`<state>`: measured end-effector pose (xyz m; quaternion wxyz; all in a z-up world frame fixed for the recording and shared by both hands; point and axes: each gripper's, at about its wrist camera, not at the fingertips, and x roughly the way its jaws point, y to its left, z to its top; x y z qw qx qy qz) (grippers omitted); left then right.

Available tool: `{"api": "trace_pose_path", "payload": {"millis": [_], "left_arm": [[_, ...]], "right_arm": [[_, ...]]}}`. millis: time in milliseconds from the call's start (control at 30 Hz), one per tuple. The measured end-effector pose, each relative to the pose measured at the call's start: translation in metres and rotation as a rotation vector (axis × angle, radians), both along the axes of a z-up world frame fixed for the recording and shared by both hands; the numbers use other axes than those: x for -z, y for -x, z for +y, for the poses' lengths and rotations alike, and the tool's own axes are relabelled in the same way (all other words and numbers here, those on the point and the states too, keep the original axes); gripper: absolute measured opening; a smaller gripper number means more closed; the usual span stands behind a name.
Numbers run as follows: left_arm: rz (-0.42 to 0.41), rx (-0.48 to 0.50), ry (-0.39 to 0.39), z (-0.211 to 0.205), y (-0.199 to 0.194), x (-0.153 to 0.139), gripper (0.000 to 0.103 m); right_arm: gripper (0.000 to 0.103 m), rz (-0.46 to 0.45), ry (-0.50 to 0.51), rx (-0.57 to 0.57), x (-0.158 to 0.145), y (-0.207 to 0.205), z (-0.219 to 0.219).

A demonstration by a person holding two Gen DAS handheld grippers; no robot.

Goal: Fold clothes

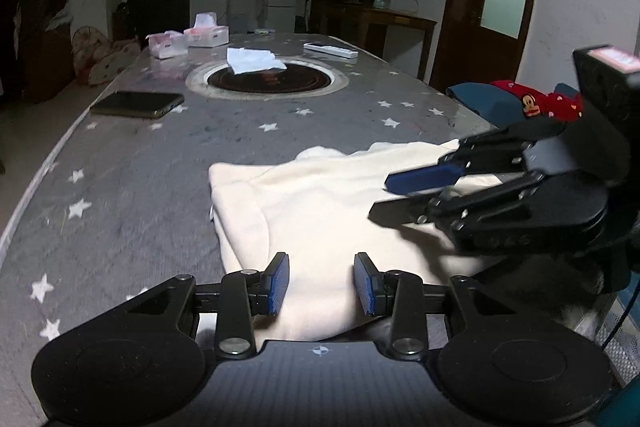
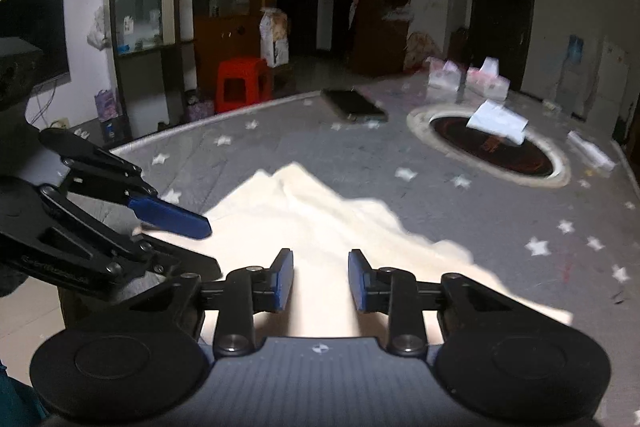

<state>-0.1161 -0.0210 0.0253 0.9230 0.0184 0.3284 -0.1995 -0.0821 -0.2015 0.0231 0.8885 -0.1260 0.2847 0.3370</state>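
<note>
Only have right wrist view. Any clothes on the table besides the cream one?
Observer: Yes. A red garment with a cartoon monkey lies on a dark blue item at the table edge, beyond the right gripper.
Operator: Right fingers under the cream cloth?
Observer: No. Left wrist view shows both fingers above the cream garment, jaws apart.
Operator: Left jaws?
Observer: Left gripper open over the garment's near edge, nothing pinched.

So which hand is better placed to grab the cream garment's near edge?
Probably left: the left gripper straddles the cream fleece garment at its near edge; the right gripper hovers mid-cloth.
</note>
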Motion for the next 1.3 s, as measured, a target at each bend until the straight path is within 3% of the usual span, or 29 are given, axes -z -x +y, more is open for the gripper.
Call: {"api": "trace_pose_path", "payload": {"millis": [233,467,600,900,1067,1300], "left_arm": [[-0.011,0.010,0.006,0.000,-0.004,-0.009,0.043],[-0.031,-0.018,0.023,-0.001,-0.022,-0.014,0.048],[0.007,-0.031,0.010,-0.001,-0.031,-0.004,0.048],[0.015,-0.045,0.016,0.004,-0.034,-0.002,0.055],[0.030,-0.048,0.024,0.004,-0.040,0.002,0.057],[0.011,-0.069,0.039,0.009,-0.036,-0.007,0.058]], "right_arm": [[0.029,0.001,-0.025,0.041,-0.006,0.001,-0.009],[0.034,0.039,-0.048,0.204,-0.002,-0.023,-0.040],[0.036,0.100,-0.061,0.292,0.009,-0.041,-0.055],[0.045,0.093,-0.099,0.284,-0.003,-0.049,-0.051],[0.048,0.129,-0.095,0.271,0.007,-0.061,-0.038],[0.050,0.092,-0.096,0.261,-0.006,-0.047,-0.038]]}}
